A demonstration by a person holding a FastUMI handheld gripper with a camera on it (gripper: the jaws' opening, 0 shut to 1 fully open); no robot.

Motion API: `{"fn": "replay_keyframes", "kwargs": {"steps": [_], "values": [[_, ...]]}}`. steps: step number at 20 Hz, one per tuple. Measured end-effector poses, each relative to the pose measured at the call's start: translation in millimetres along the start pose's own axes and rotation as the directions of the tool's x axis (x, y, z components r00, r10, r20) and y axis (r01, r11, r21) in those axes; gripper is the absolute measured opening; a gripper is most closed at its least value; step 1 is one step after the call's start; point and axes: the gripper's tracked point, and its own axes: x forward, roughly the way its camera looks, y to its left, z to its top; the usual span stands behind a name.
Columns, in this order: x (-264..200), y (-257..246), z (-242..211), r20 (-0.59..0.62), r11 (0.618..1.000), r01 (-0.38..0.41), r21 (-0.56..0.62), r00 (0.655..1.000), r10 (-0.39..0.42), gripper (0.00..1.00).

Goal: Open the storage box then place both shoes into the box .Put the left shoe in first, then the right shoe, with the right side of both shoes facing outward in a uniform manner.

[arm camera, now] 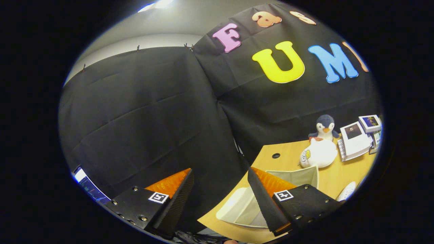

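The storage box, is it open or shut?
Open: the storage box shows its raised flap and hollow inside, beyond the open, empty gripper.

Storage box (298, 176) on table (342, 176) behind right finger; plush penguin (324, 127) and booklets (354, 139) beyond it.

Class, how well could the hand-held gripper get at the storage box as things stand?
Probably yes. The hand-held gripper is open and holds nothing, and the storage box sits just beyond its fingers on the table with nothing between them.
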Motion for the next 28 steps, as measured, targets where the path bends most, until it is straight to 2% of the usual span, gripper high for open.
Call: {"fn": "replay_keyframes", "kwargs": {"steps": [4,15,21,28], "values": [[-27,-48,15,0.037,0.994,0.095,-0.057,0.995,-0.093,0.97],[-90,-174,25,0.051,0.951,0.307,-0.030,0.951,-0.305,0.97],[-118,-241,-2,0.004,0.897,0.432,-0.098,0.901,-0.433,0.97],[-146,-300,-57,-0.110,0.859,0.491,-0.147,0.855,-0.508,0.98]]}}
